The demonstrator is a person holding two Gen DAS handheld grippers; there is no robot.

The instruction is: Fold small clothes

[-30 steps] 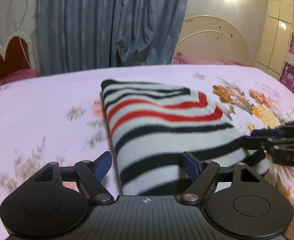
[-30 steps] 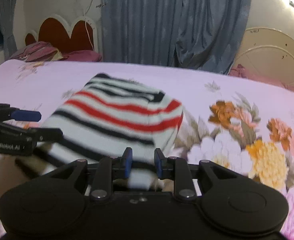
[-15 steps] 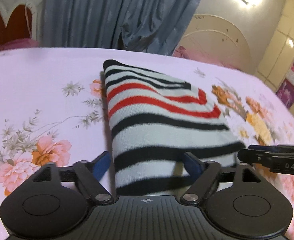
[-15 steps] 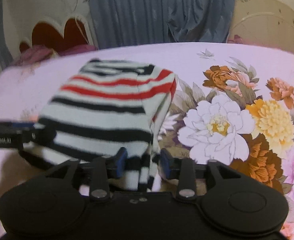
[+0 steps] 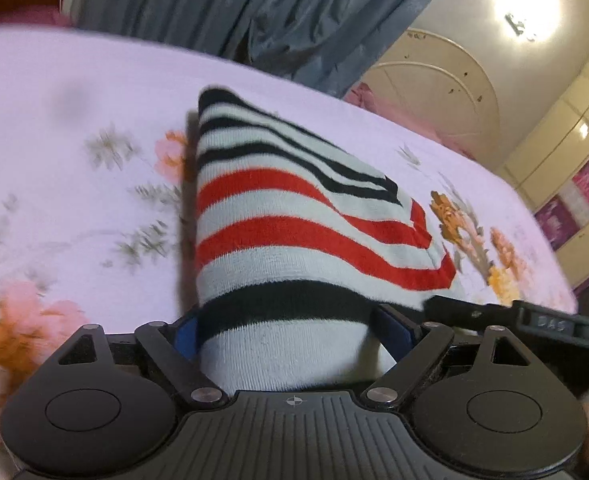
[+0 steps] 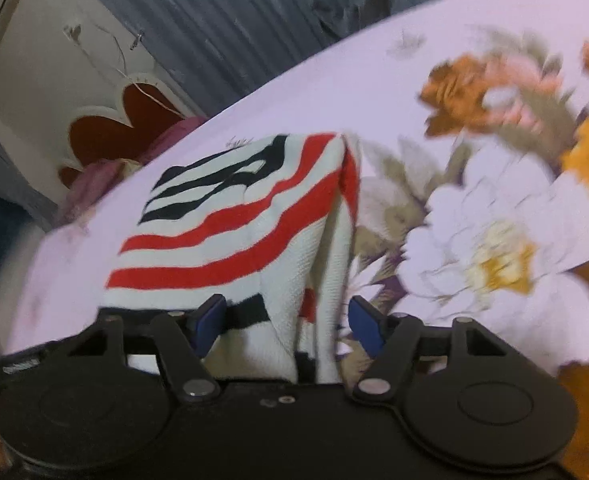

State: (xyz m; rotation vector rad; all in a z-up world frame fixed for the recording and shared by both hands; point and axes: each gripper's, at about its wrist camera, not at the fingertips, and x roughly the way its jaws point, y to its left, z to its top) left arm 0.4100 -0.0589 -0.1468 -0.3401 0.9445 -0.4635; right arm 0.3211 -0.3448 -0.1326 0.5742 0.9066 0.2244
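Striped top [image 5: 294,240] lies folded on bed [image 5: 74,100]; left tool [image 5: 294,332] spread wide, right tool [image 6: 286,324] opening, fabric between, release unfinished.

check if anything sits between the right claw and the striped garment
Nothing visible does. The striped garment on the bed sheet already reaches between the fingers of the right claw, whose jaws are opening.

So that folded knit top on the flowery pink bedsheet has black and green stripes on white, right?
Not quite. The folded knit top has black and red stripes on white, not green. The left wrist view shows the red bands plainly across its middle, and the right wrist view shows them too. It does lie on the flowery pink bedsheet.
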